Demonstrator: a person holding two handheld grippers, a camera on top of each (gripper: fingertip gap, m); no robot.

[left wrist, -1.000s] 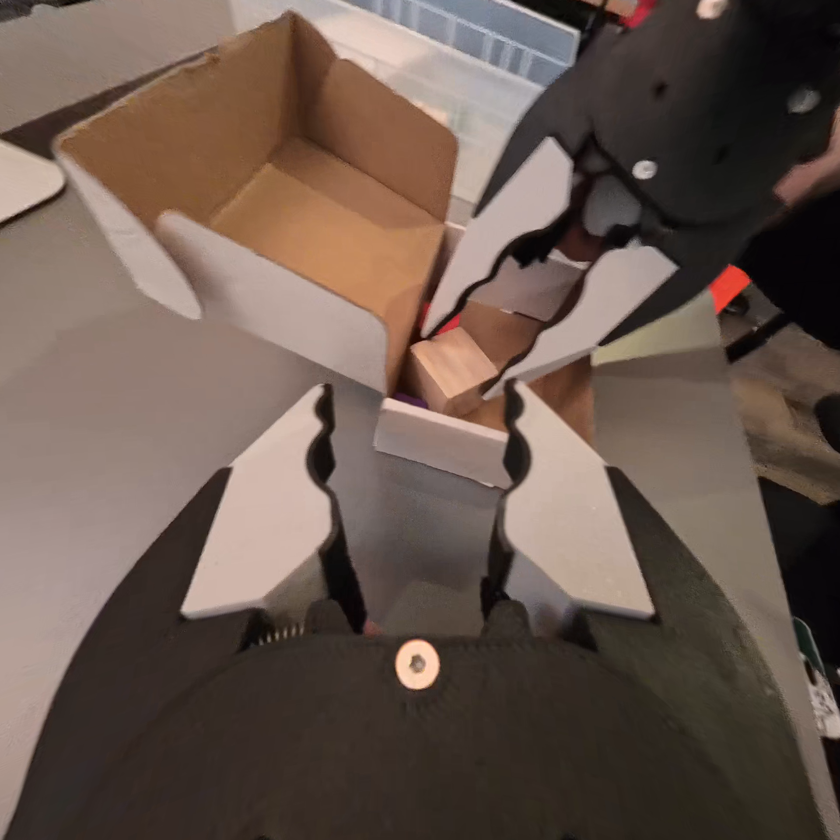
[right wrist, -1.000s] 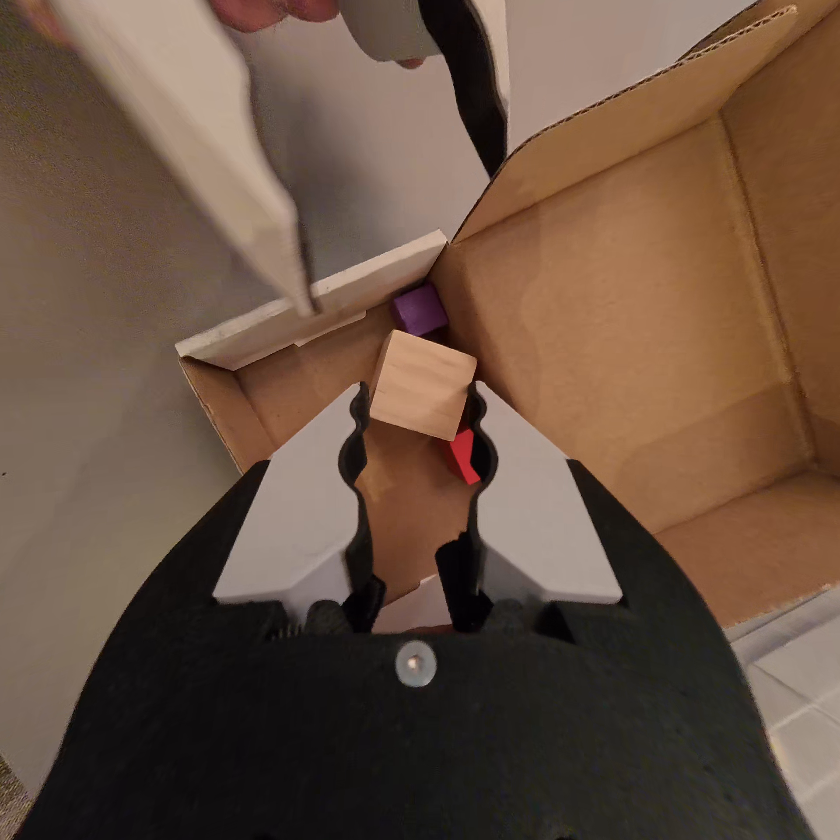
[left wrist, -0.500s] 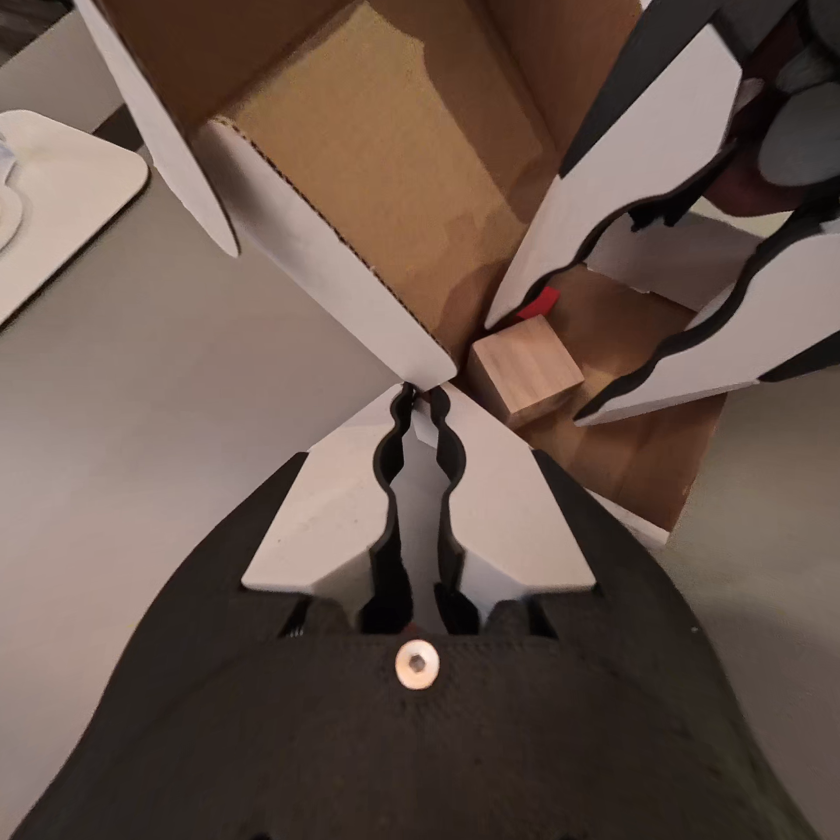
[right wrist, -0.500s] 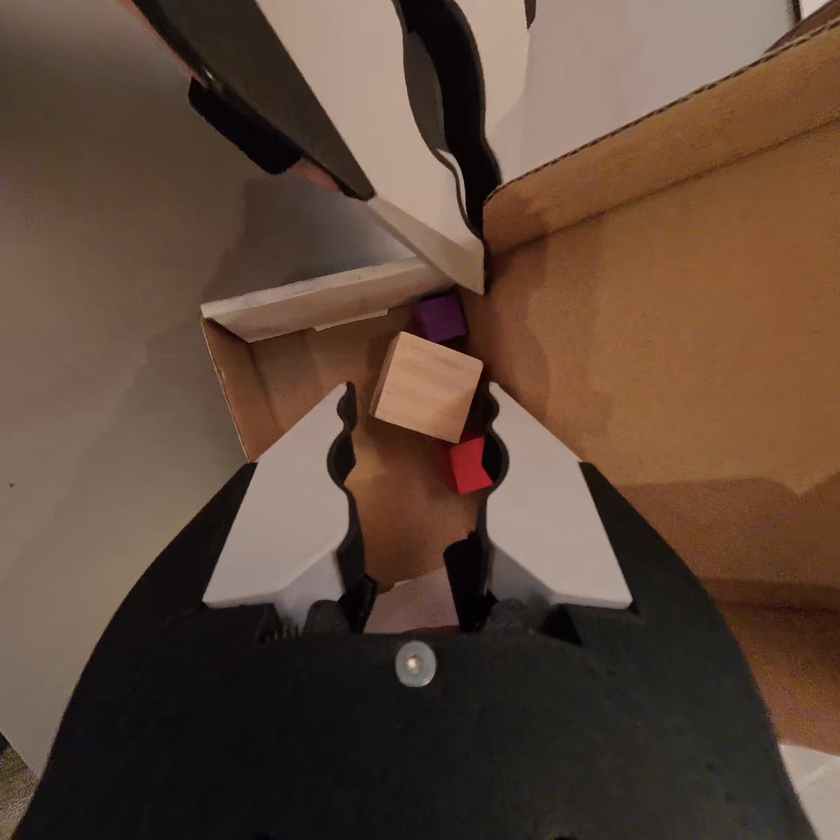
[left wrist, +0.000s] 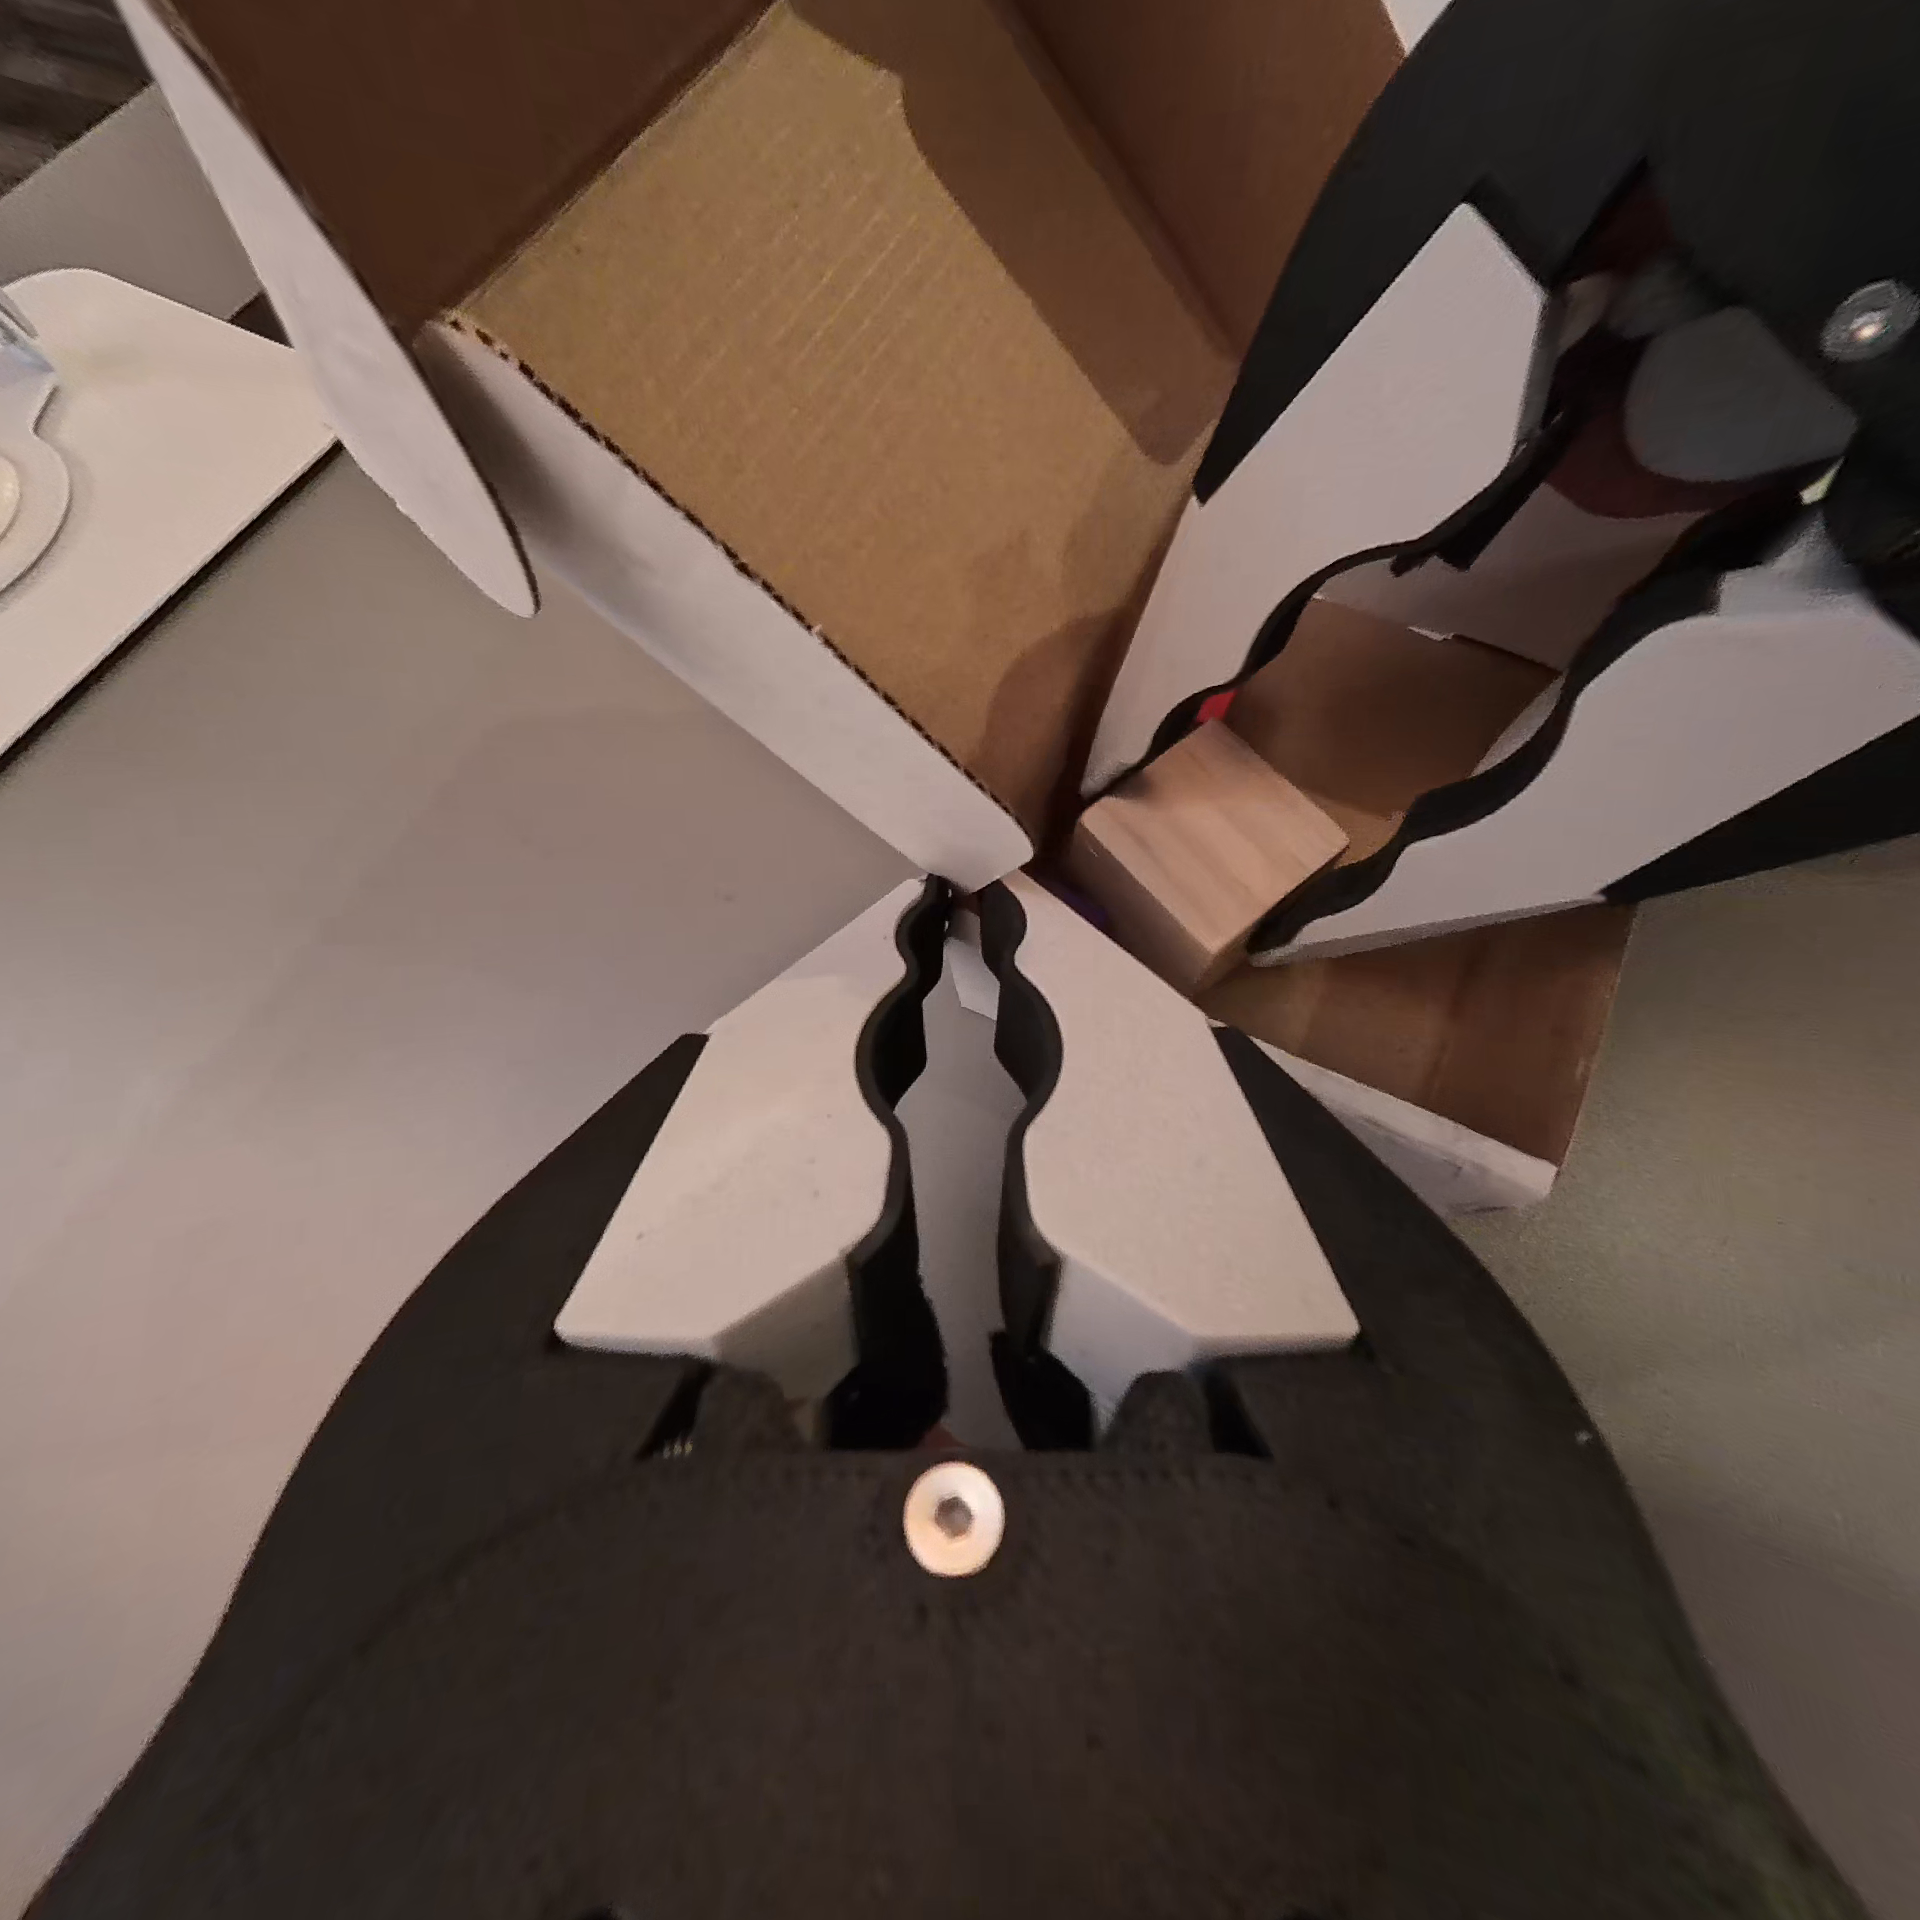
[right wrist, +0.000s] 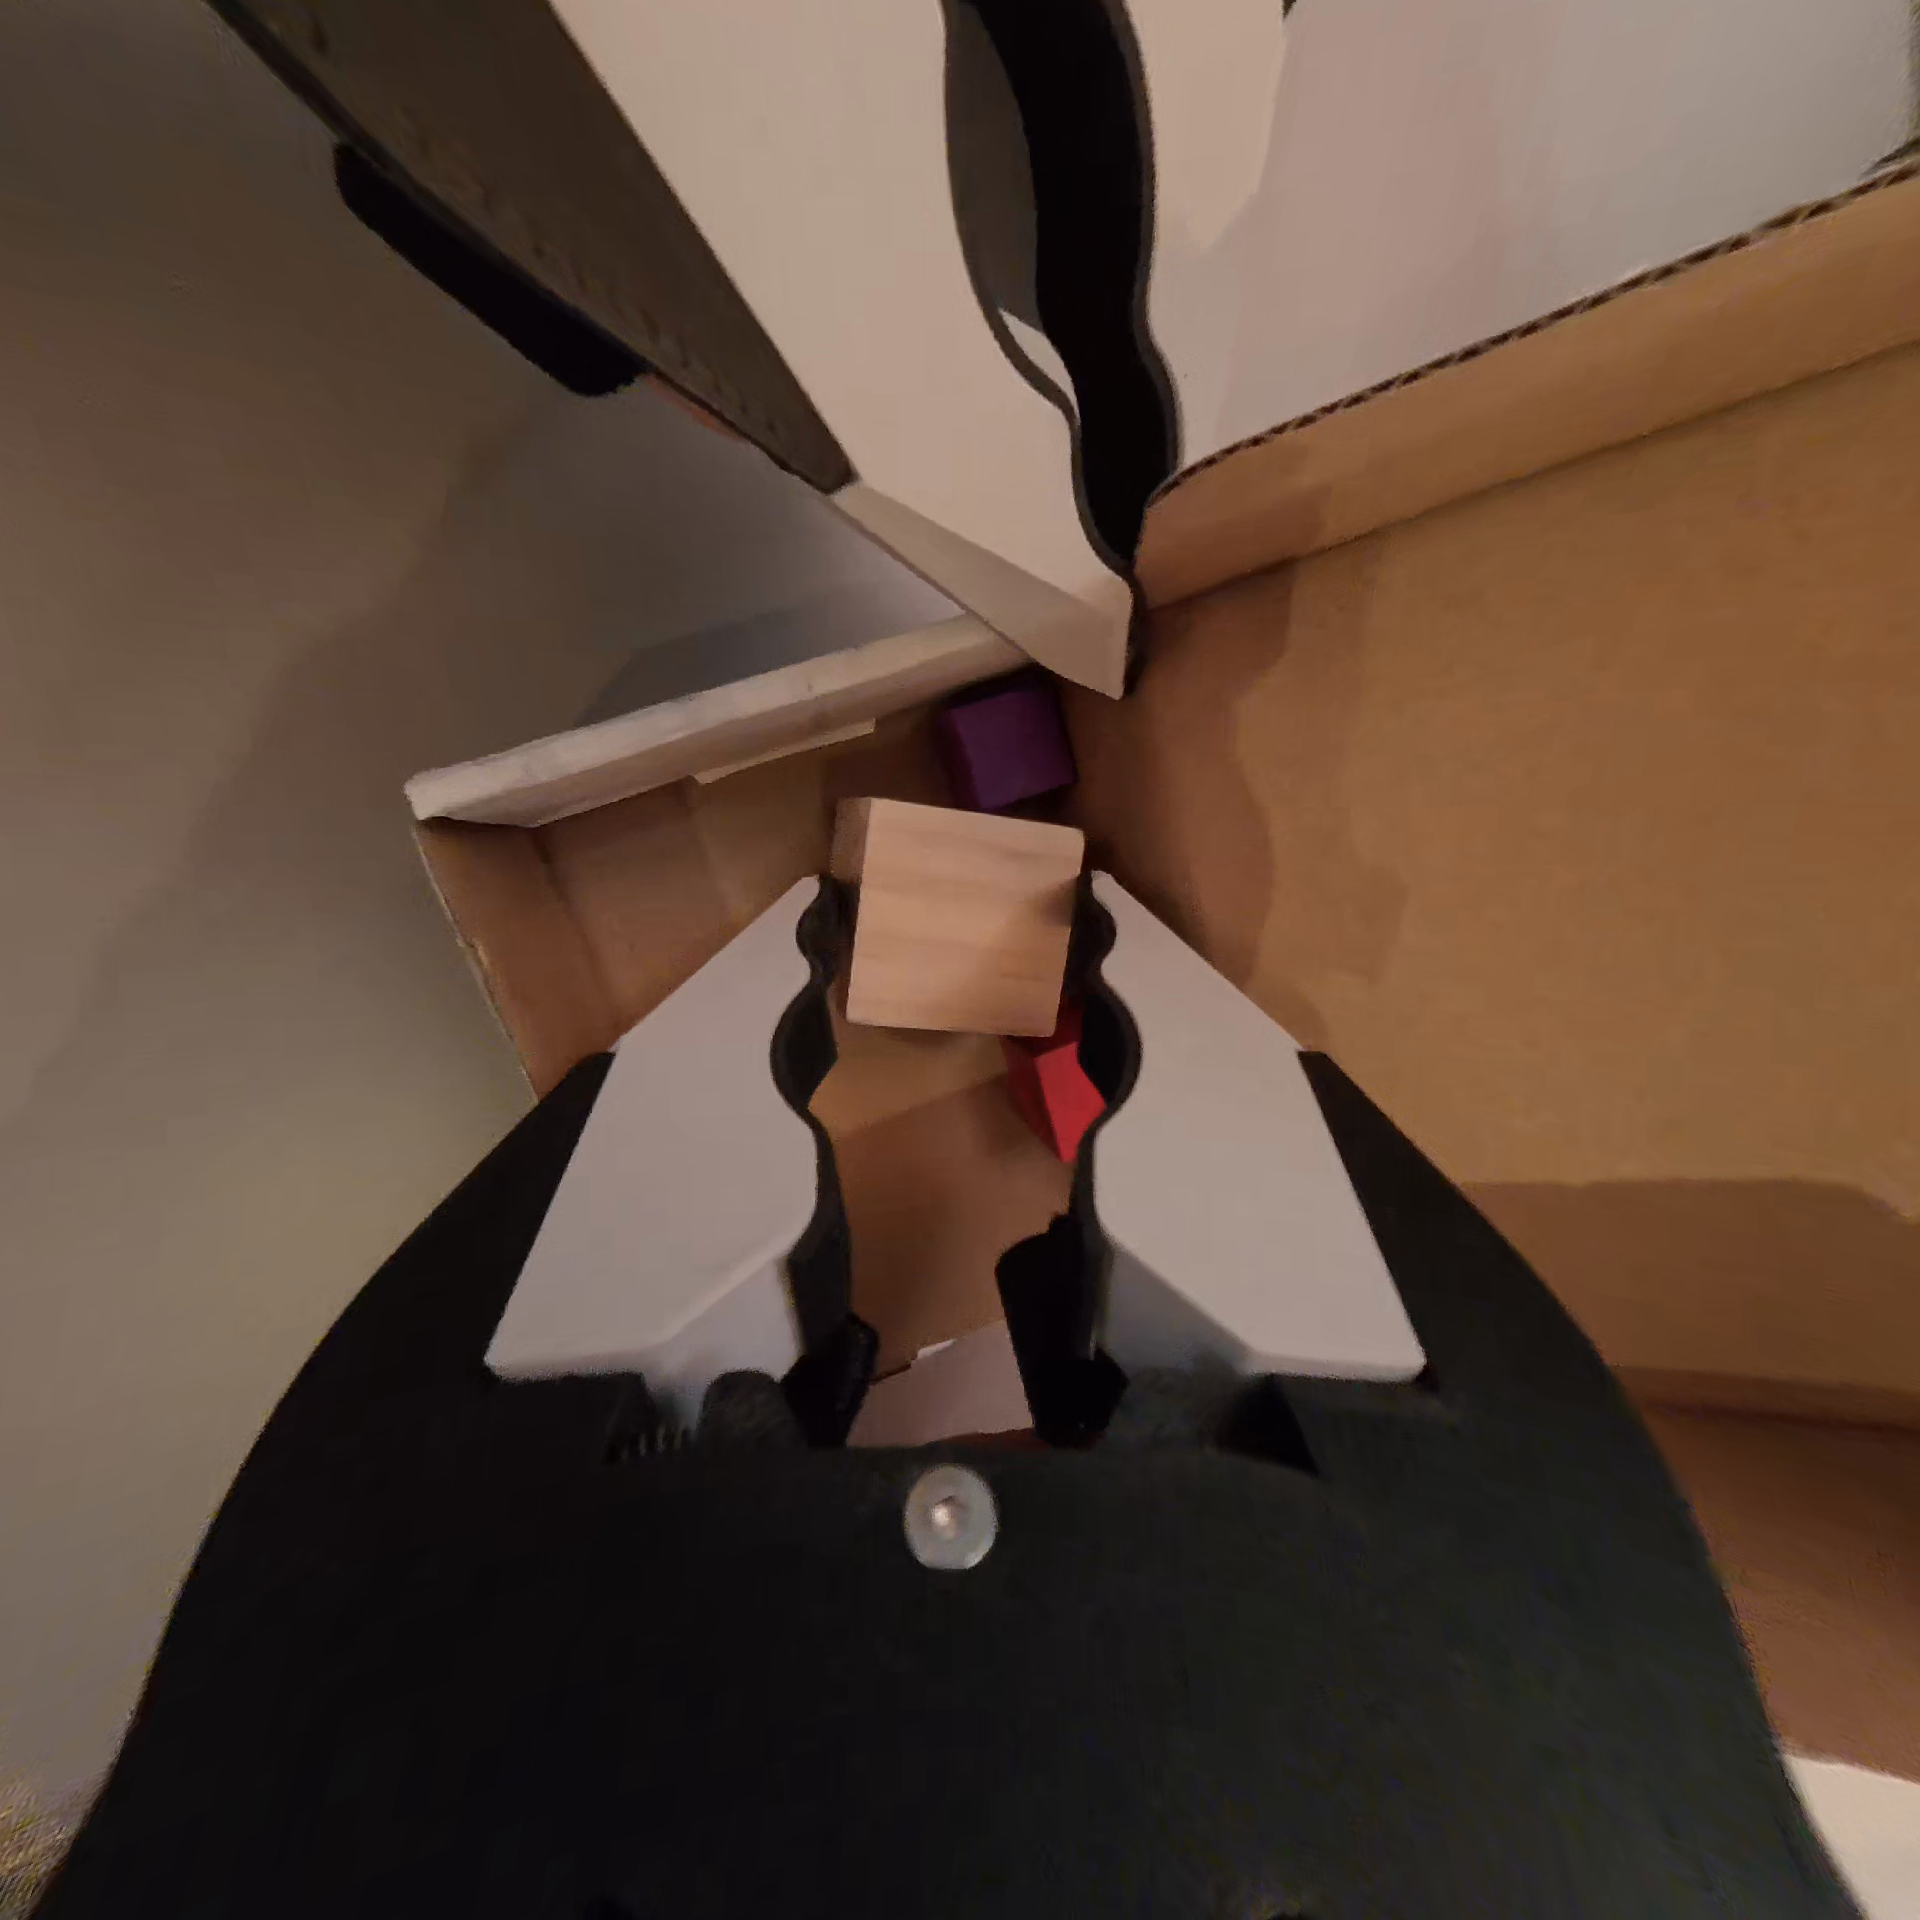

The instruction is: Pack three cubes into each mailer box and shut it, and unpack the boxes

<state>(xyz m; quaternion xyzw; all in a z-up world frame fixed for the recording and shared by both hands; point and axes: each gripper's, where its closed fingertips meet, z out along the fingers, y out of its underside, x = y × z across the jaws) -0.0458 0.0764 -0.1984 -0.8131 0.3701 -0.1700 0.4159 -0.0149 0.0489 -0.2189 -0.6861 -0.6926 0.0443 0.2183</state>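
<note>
An open mailer box, white outside and brown inside, lies on the grey table with its lid folded back. A wooden cube, a purple cube and a red cube sit inside. My right gripper reaches into the box and its fingers press both sides of the wooden cube. My left gripper is shut on the box's white wall at the corner by the lid hinge. It also shows at the top of the right wrist view. The purple cube is almost hidden in the left wrist view.
A white flat tray lies on the table at the far left. Bare grey table stretches left of the box. The raised lid and its side flap stand just behind my left gripper.
My left gripper moved in and shut on the box corner. My right gripper came lower into the box and narrowed its fingers onto the wooden cube.
</note>
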